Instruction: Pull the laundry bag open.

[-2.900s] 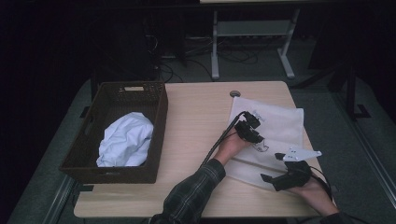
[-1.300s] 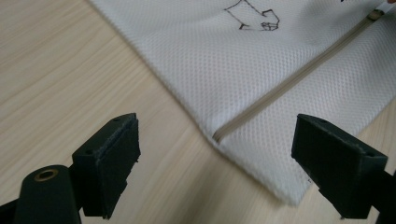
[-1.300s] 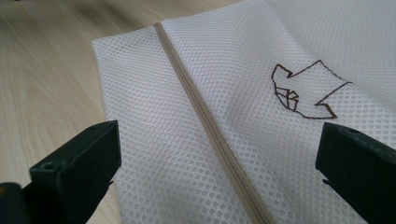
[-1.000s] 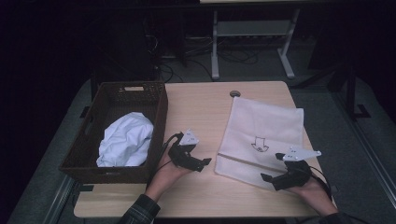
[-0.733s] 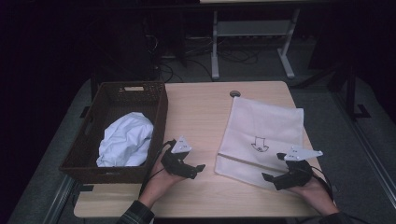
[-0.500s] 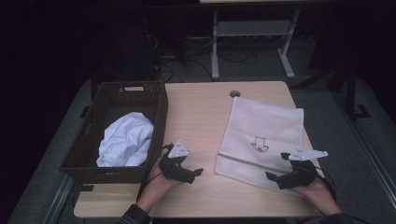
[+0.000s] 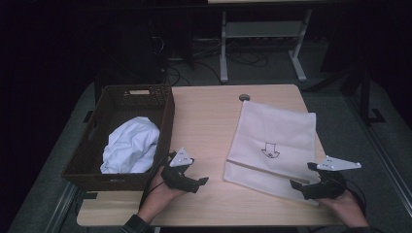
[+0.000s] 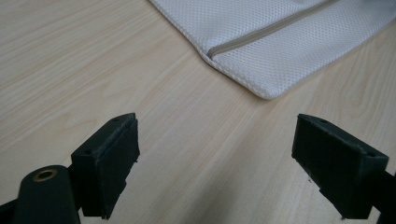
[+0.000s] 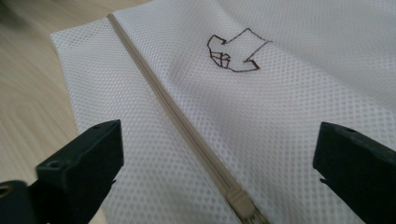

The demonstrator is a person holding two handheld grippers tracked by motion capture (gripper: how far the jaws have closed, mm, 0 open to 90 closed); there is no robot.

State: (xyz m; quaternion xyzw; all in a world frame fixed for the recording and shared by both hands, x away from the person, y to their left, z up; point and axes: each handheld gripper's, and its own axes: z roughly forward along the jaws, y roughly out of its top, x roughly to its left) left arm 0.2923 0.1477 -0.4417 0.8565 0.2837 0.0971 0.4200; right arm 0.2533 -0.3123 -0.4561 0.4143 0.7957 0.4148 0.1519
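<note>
A white mesh laundry bag (image 7: 272,141) with a drawn arrow (image 9: 233,53) lies flat on the right half of the wooden table (image 7: 209,116). Its beige zipper (image 9: 187,126) runs along the near end, with the pull (image 9: 243,205) close to my right jaws. My right gripper (image 7: 302,177) hovers open over the bag's near right corner, and the zipper passes between its jaws (image 9: 215,135). My left gripper (image 7: 199,184) is open over bare wood near the front edge, left of the bag. The bag's corner (image 8: 261,70) lies ahead of its empty jaws (image 8: 217,126).
A dark wicker basket (image 7: 121,97) stands at the table's left side with a crumpled white cloth (image 7: 131,145) inside. A round cable hole (image 7: 244,97) sits at the table's far edge. A metal table frame (image 7: 262,34) stands on the floor beyond.
My left gripper, earlier reaching across onto the bag, has drawn back to the bare wood beside the basket and slid toward the near edge. My right gripper has shifted slightly right.
</note>
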